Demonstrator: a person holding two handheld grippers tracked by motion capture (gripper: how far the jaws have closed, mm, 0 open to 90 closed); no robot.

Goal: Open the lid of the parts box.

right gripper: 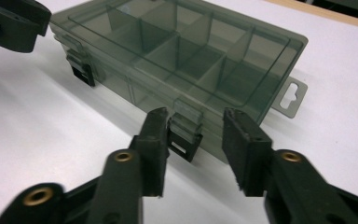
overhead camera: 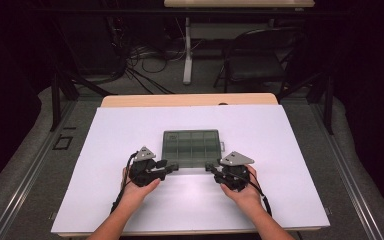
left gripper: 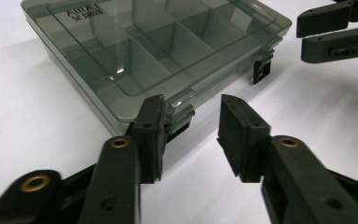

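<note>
A smoky see-through compartment box [overhead camera: 192, 146] lies with its lid down in the middle of the white board. It has two dark latches on its near side. My left gripper [overhead camera: 172, 166] is at the box's near left corner. In the left gripper view its jaws [left gripper: 191, 130] stand apart around the left latch [left gripper: 179, 114], with a clear gap on one side. My right gripper [overhead camera: 211, 168] is at the near right corner. The right latch [right gripper: 185, 135] sits between its parted jaws [right gripper: 193, 140], unpressed. The compartments of the box [right gripper: 191, 51] look empty.
The white board [overhead camera: 130, 200] covers a wooden table, with bare room to either side of the box. A hang tab [right gripper: 291, 95] sticks out from the box's right end. Beyond the table stand a dark chair [overhead camera: 257, 60] and loose cables on the floor.
</note>
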